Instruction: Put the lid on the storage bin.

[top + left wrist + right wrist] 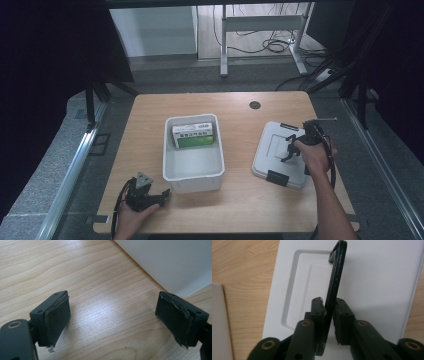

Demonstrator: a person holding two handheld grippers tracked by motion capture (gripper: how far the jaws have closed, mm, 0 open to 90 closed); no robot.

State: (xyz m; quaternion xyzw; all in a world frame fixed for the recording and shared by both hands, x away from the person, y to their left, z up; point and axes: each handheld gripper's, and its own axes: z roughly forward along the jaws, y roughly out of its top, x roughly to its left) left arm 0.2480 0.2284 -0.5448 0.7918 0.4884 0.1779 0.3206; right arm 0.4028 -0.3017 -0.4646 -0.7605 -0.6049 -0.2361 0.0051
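Handle (335, 272) of the white lid (372, 285) sits pinched between my right tongs (329, 312), the black strap standing on edge and running straight away from my jaws, pressed on both flat sides. In the high view those right tongs (292, 148) hang over the middle of the lid (272, 162), which lies flat on the wooden table (240, 210) with a black clip (276, 177) on the edge nearest my hand and another on the far edge. Beyond my right jaws I see the lid's recessed rectangular panel, and wood to either side of it.

My left tongs (112, 317) are spread wide with nothing between the pads (58, 317), low over bare tabletop. Ahead of them and toward their right jaw rises the plain white wall of the storage bin (170, 262), close but not touching. From above, the left tongs (152, 192) rest near the bin's (192, 177) near left corner. Inside the bin, against the wall farthest from my left tongs, a green and white carton (195, 135) leans. The bin stands between my two tongs, well apart from the lid.
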